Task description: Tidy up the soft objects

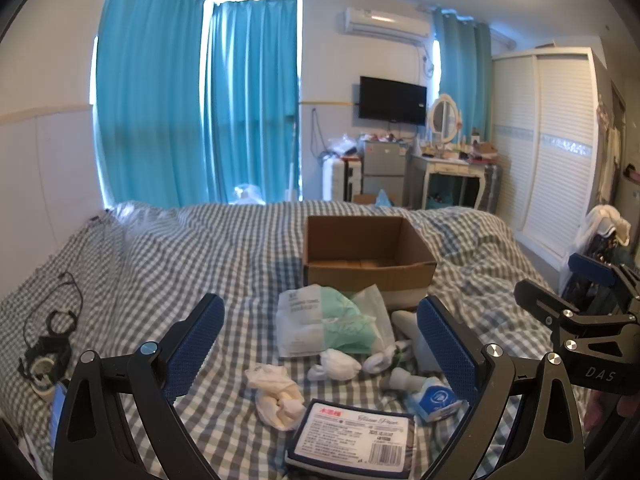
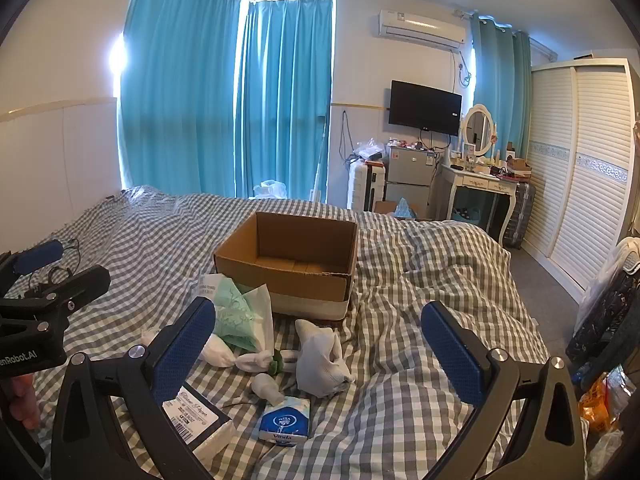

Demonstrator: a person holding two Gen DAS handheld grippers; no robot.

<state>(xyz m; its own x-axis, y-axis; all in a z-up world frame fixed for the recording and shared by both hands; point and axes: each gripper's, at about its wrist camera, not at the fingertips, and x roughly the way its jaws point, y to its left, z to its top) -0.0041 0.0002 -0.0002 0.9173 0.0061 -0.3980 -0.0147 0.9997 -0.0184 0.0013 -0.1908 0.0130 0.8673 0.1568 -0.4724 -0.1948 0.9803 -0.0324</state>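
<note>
Both grippers, the left gripper (image 1: 320,344) and the right gripper (image 2: 316,344), hover over the near edge of the bed (image 2: 420,280) with jaws spread wide and grasping nothing, likely poised to choose a first item. The soft things lie loose in a cluster just in front of the cardboard box (image 2: 288,264): a green-and-white bag (image 1: 328,320), rolled white socks (image 1: 340,364), a crumpled cream cloth (image 1: 276,396), a tissue pack (image 1: 356,436) and a small blue tissue packet (image 2: 286,420). The box stands open toward the middle of the bed and looks empty, presumably kept close so each item makes a short trip.
</note>
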